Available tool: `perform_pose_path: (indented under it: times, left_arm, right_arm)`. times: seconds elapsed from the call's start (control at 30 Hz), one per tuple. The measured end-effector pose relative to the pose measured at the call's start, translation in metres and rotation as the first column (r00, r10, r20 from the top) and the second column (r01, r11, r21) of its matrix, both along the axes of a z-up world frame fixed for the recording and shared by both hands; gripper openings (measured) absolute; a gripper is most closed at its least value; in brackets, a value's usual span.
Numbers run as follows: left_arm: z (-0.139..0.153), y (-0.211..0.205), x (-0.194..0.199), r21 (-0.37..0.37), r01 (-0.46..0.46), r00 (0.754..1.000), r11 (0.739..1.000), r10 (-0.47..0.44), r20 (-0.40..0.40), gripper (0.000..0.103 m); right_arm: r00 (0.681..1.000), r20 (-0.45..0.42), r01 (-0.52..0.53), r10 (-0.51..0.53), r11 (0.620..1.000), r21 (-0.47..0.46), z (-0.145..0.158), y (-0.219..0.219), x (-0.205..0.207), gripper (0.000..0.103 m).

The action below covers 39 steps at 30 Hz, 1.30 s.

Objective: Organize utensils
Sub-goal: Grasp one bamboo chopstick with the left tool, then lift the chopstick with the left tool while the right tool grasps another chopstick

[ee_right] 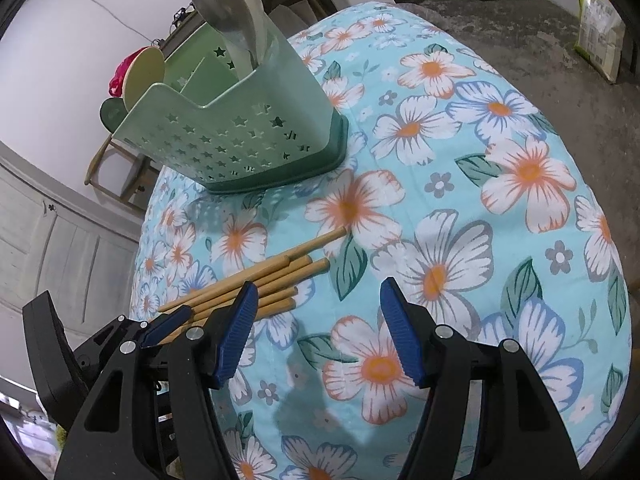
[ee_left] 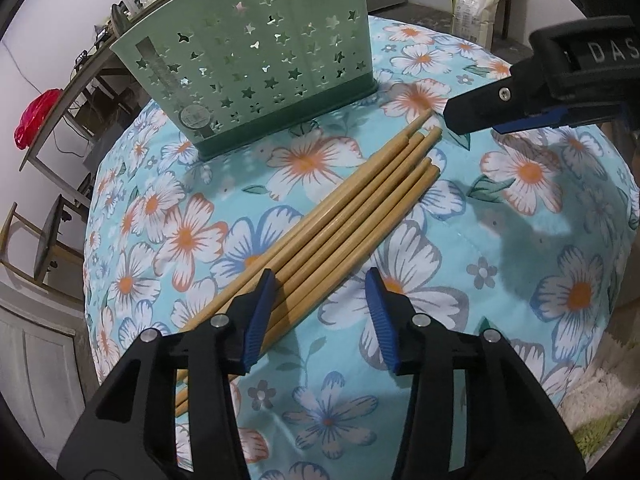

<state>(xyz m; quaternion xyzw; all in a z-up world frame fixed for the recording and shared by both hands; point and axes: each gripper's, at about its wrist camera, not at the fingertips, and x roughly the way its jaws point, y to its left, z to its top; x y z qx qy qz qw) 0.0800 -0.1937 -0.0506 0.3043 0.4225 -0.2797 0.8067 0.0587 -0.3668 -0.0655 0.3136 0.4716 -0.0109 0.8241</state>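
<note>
A bundle of chopsticks lies flat on the flowered cloth, just near of the green caddy, which stands upright at the far side with spoons already in one compartment. The sticks lie side by side, and in the left wrist view their long axis runs diagonally, from the near left by the left claw to the far right, with their tips pointing toward the right claw.

The left claw is spread wide and holds nothing. Its left finger sits over the near end of the bundle, so most sticks lie left of its centre line, not between the pads. It cannot be told whether that finger touches the sticks or is just above them. The right claw is spread too and empty, and in its own view the stick tips lie to its left, just beside its left finger.

The left claw looks nearer to a grasp, since it is over the bundle already. The likely next move is a small shift left so the sticks fall between the pads, with the jaws closing across the long axis, not along it. The caddy is near, straight beyond the sticks
</note>
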Motion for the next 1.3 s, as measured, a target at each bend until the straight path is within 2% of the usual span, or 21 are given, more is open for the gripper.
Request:
perform_pose_path:
  times: [0.43,0.47,0.5,0.57,0.63,0.73,0.87,0.93,1.03,1.07,1.13,1.2,1.27,1.3]
  left_arm:
    - [-0.002,-0.006,0.002,0.016,0.008,1.000,1.000,-0.008,0.021,0.036]
    - [-0.002,-0.006,0.002,0.016,0.011,1.000,1.000,-0.011,0.022,0.034]
    - [-0.002,-0.006,0.002,0.016,0.014,1.000,1.000,-0.014,0.025,0.026]
    - [-0.001,-0.007,0.001,0.021,0.021,0.999,1.000,-0.022,0.044,0.019]
    - [0.002,-0.005,0.001,0.008,0.023,0.999,1.000,-0.023,0.042,0.016]
    - [0.009,0.004,0.005,-0.034,0.003,1.000,0.999,-0.002,0.008,0.007]
    - [0.022,0.028,0.016,-0.154,-0.068,0.992,0.986,0.050,-0.118,0.004]
    - [0.027,0.043,0.022,-0.212,-0.125,0.979,0.969,0.086,-0.183,0.004]
    - [0.032,0.068,0.031,-0.306,-0.220,0.948,0.926,0.128,-0.292,0.004]
    - [0.033,0.076,0.033,-0.338,-0.253,0.934,0.907,0.138,-0.330,0.004]
    - [0.031,0.097,0.040,-0.413,-0.339,0.891,0.846,0.147,-0.429,0.004]
    - [0.026,0.113,0.046,-0.455,-0.417,0.846,0.787,0.152,-0.512,0.004]
    - [0.019,0.125,0.048,-0.469,-0.473,0.819,0.746,0.176,-0.546,0.004]
    - [0.017,0.128,0.049,-0.470,-0.487,0.814,0.736,0.188,-0.549,0.004]
  right_arm:
    - [1.000,-0.002,0.002,-0.002,1.000,0.009,-0.002,-0.002,-0.001,0.062]
    - [1.000,-0.002,0.001,-0.001,1.000,0.010,-0.002,-0.002,-0.001,0.062]
    - [1.000,-0.001,0.002,-0.002,1.000,0.010,-0.002,-0.002,-0.001,0.062]
    - [1.000,0.000,0.002,-0.002,1.000,0.009,-0.002,-0.002,-0.002,0.062]
    - [1.000,0.001,0.003,-0.003,1.000,0.008,-0.002,-0.003,-0.002,0.062]
    - [1.000,0.000,0.008,-0.008,1.000,0.005,-0.001,-0.004,-0.004,0.062]
    - [1.000,0.001,0.016,-0.016,1.000,0.006,-0.001,-0.007,-0.005,0.062]
    - [1.000,-0.001,0.016,-0.016,1.000,0.008,-0.002,-0.008,-0.006,0.062]
    - [1.000,-0.004,0.009,-0.009,1.000,0.028,-0.004,-0.007,-0.005,0.062]
    - [1.000,-0.002,0.004,-0.004,0.999,0.042,-0.005,-0.005,-0.004,0.062]
    - [1.000,0.006,-0.012,0.012,0.996,0.085,-0.006,-0.003,-0.003,0.062]
    - [0.999,0.018,-0.033,0.031,0.987,0.154,-0.008,0.000,-0.002,0.062]
    - [0.998,0.030,-0.053,0.047,0.966,0.255,-0.013,0.005,0.001,0.062]
    - [0.998,0.029,-0.063,0.057,0.950,0.307,-0.018,0.009,0.003,0.060]
